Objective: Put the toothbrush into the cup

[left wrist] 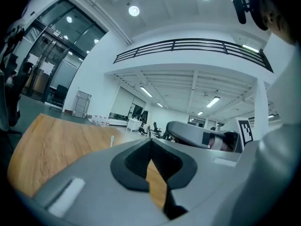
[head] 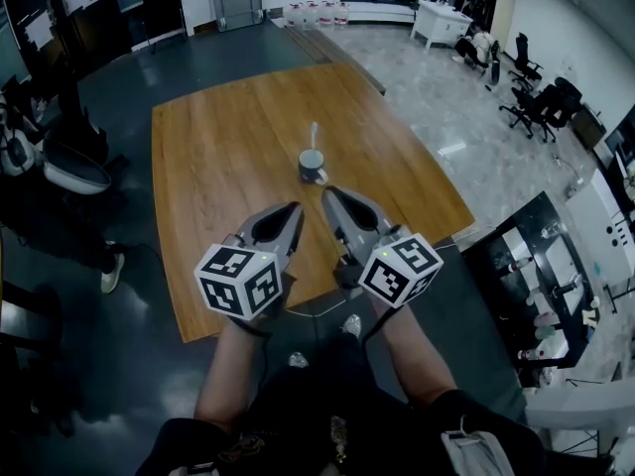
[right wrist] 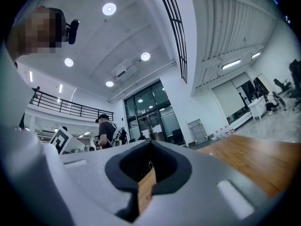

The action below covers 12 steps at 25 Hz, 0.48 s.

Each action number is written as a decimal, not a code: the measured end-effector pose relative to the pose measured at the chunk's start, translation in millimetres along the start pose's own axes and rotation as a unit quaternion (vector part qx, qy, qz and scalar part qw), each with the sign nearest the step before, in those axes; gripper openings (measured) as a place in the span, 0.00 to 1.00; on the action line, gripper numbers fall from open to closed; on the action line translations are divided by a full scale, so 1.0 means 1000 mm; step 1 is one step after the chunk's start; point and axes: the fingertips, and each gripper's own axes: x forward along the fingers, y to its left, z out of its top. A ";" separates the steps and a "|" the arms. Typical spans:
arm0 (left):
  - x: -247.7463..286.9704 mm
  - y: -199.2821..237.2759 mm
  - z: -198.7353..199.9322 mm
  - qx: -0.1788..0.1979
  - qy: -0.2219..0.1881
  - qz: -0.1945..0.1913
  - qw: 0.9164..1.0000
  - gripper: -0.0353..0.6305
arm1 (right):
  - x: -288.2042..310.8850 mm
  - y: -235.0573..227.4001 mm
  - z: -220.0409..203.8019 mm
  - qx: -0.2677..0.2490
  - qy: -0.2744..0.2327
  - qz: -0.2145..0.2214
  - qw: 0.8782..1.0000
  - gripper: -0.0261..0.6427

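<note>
A small grey-blue cup (head: 312, 166) stands near the middle of the wooden table (head: 218, 167). A white toothbrush (head: 314, 135) stands upright in it, and its head (left wrist: 112, 139) pokes above the jaws in the left gripper view. Just short of the cup, my left gripper (head: 296, 209) and right gripper (head: 327, 194) hover side by side, both pointing at it. In each gripper view the jaws meet at the tips with nothing between them: left gripper (left wrist: 150, 140), right gripper (right wrist: 150, 144).
The table's near edge (head: 298, 310) lies under my grippers. Office chairs (head: 536, 102) and a white desk (head: 442, 20) stand far right. A chair (head: 69, 172) sits left of the table. A person (right wrist: 108, 131) stands in the background of the right gripper view.
</note>
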 end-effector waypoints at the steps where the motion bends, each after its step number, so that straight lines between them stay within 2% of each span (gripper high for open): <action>1: -0.001 -0.001 0.000 0.001 0.000 0.000 1.000 0.06 | 0.000 0.001 0.001 -0.001 -0.001 0.002 1.000 0.04; 12: -0.006 -0.006 0.007 0.008 -0.002 0.003 1.000 0.06 | 0.002 0.008 0.010 0.000 -0.008 0.012 1.000 0.04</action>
